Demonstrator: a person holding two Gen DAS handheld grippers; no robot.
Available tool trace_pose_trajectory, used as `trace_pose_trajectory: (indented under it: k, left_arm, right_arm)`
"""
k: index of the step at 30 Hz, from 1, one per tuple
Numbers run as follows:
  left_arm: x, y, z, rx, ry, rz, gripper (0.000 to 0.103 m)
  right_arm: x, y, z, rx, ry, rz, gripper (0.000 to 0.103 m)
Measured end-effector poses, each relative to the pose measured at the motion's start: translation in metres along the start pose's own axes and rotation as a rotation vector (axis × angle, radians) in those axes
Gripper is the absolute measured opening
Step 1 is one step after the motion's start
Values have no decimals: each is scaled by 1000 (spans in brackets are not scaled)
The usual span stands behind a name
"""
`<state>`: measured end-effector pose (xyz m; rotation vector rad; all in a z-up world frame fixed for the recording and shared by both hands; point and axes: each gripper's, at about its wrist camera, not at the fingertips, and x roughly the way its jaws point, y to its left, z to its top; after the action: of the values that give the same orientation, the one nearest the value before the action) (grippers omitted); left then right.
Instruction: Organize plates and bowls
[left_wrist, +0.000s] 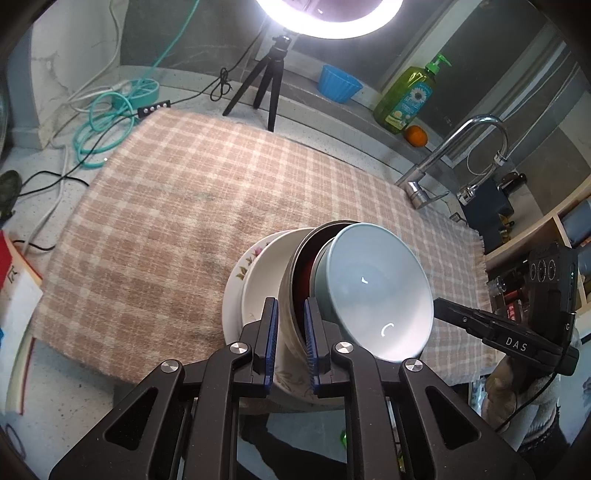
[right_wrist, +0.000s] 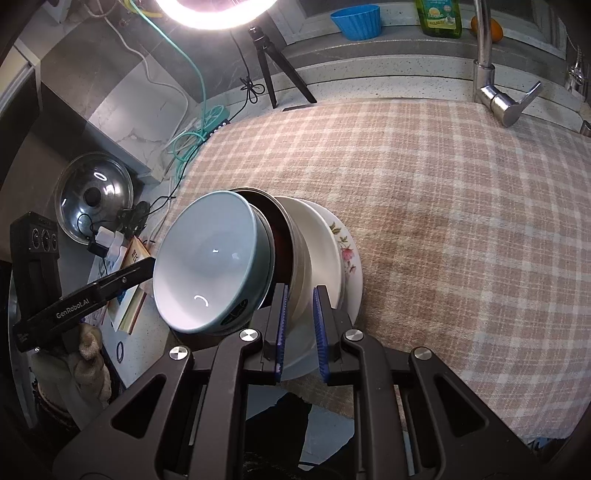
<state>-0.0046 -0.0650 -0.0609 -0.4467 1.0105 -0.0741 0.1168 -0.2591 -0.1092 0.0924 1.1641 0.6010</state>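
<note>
A nested stack is held tilted on edge above the checked cloth (left_wrist: 177, 206): a flowered plate (left_wrist: 236, 277), a white plate (left_wrist: 266, 273), a dark-lined floral bowl (left_wrist: 291, 280) and a pale blue bowl (left_wrist: 373, 291) innermost. My left gripper (left_wrist: 291, 332) is shut on the rim of the floral bowl. My right gripper (right_wrist: 299, 325) is shut on the rims of the white plate (right_wrist: 317, 240) and the floral bowl (right_wrist: 291, 240), next to the flowered plate (right_wrist: 347, 254). The blue bowl (right_wrist: 207, 262) faces the opposite gripper (right_wrist: 92, 295).
A ring light on a black tripod (left_wrist: 266, 85), a blue cup (left_wrist: 338, 83), a green soap bottle (left_wrist: 406, 96) and an orange (left_wrist: 415, 136) stand at the back. A tap (left_wrist: 450, 151) is at the right. Cables (left_wrist: 107, 122) and a pot lid (right_wrist: 94, 195) lie left.
</note>
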Motion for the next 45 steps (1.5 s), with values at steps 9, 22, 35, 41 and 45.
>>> trace_pose_trajectory:
  k: [9,22,35,41,45]
  left_arm:
    - [-23,-14,-10,51,-62,62,49]
    - [-51,-44,-25,138,-172,134,68]
    - [-64,-64,-35,178,-231,164,73]
    - [-65,-65,-36,173,-238,159,73]
    - [-65,-64,-36,170,-237,157,73]
  right_arm:
    - [-28,-1,-12,-45,-74,-47,47]
    - [-74,18,-29,-190,-214,-118,90]
    - [-95,20,-39,-170,-300,-106,98]
    - [-96,23,-39,-188,-299,-113,98]
    - [-95,27,-39,-201,-291,-114,98]
